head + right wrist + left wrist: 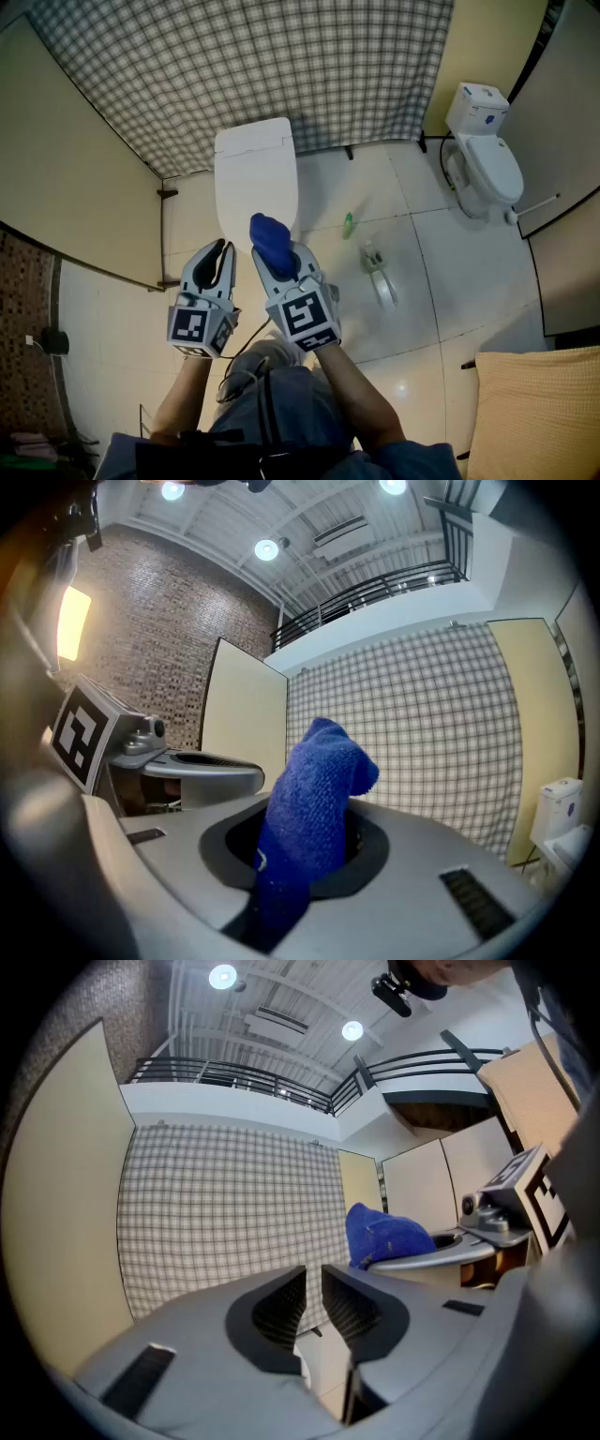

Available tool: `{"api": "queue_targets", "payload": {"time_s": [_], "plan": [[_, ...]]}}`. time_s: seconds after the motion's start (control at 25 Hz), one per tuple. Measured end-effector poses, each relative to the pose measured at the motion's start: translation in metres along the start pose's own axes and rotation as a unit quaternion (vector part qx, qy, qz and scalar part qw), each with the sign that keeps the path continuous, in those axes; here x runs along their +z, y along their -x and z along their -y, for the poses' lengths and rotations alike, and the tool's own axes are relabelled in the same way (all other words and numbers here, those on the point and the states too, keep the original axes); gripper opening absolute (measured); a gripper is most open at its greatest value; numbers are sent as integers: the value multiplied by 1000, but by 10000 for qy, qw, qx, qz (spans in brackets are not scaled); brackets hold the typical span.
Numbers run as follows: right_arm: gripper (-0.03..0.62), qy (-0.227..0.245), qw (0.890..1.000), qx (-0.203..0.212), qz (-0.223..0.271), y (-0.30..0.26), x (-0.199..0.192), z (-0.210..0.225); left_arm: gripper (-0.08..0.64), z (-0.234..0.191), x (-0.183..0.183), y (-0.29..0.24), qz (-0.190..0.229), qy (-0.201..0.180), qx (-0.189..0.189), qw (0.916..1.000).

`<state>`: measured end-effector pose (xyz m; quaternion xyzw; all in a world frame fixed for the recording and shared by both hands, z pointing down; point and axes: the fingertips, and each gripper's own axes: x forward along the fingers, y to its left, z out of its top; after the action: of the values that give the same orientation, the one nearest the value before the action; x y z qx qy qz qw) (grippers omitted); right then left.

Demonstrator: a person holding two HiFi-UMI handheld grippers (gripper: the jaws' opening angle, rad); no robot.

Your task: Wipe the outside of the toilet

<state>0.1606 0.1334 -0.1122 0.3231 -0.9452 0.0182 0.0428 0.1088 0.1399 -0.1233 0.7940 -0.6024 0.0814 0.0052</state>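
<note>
- the right gripper [284,262] is clamped on a blue terry cloth [268,234] that sticks up past its jaws.
- the left gripper [218,258] is just beside it, jaws nearly together, empty.
- the white ceramic toilet [489,159] stands well apart, ahead and to the right.

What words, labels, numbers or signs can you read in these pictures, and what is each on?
No words or numbers can be read.
Blue sticker on the toilet tank at right: too small to read.
Square markers: black-and-white patterns, not text.
</note>
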Motion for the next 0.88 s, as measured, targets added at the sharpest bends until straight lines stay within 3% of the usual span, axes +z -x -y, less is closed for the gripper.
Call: {"api": "queue_targets", "payload": {"time_s": [0.24, 0.48, 0.6, 0.88], "plan": [[72, 0, 10000, -96, 14, -48, -18, 47, 61, -14, -11, -68, 32, 59, -149, 9999], [72, -258, 9987, -427, -48, -119, -31, 120, 61, -56, -16, -157, 82, 58, -98, 9999], [72, -140, 9983, -558, -64, -151, -29, 149, 61, -74, -17, -201, 115, 48, -187, 9997], [73, -268, 9979, -567, -154, -192, -63, 204, 61, -74, -46, -286, -4, 17, -293, 9996]]}}
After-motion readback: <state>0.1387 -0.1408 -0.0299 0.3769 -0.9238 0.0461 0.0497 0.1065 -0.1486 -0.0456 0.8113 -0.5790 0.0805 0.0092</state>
